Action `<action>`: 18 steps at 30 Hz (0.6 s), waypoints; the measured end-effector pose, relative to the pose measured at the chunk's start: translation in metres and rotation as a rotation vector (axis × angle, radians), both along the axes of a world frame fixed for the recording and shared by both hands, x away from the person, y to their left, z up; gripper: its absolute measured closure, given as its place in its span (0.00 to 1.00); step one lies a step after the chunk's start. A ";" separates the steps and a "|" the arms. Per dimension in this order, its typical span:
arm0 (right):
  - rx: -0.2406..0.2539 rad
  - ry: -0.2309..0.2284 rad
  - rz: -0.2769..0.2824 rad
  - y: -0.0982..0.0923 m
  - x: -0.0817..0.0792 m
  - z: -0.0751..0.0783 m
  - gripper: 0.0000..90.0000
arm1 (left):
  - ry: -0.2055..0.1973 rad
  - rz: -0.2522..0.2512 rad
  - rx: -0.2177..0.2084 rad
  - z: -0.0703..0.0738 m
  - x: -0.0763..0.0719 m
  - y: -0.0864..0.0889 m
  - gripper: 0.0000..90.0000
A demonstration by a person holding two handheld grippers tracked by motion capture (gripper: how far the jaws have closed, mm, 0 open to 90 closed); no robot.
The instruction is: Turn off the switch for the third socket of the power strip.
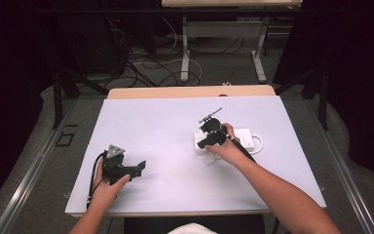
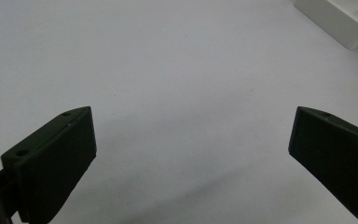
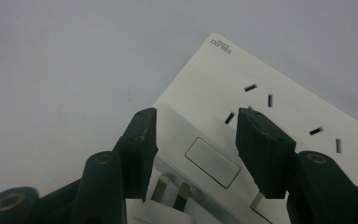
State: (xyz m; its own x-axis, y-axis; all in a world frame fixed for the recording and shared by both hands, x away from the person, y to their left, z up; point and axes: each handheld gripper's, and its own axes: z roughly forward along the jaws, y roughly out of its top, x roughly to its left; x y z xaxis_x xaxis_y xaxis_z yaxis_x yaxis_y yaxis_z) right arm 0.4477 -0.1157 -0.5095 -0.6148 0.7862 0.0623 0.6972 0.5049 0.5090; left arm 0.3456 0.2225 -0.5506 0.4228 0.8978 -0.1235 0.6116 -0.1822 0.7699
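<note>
Right gripper (image 1: 208, 135) sits over the white power strip (image 1: 241, 137) — left gripper (image 1: 126, 168) rests well apart on the worktop (image 1: 175, 161).

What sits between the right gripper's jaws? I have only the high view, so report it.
Observer: Nothing is gripped. The right gripper stands open over the white power strip, and its jaws press on nothing.
Operator: Tell me what lies under the jaws.
Observer: Low between them is a white plug with two metal prongs showing, next to a rectangular switch on the strip.
Operator: Now report the left gripper.
Observer: The left gripper is open wide, with bare white table between its jaws.
</note>
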 end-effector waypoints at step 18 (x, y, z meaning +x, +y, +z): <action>0.081 -0.038 -0.019 -0.002 -0.001 0.000 0.16 | 0.001 -0.001 -0.002 0.000 0.000 0.000 0.01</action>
State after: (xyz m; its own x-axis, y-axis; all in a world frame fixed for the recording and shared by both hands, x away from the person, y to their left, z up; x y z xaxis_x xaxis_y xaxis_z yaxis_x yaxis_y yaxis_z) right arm 0.4464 -0.1174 -0.5093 -0.6029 0.7911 0.1032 0.6858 0.4479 0.5736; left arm 0.3456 0.2221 -0.5507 0.4237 0.8970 -0.1258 0.6123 -0.1813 0.7696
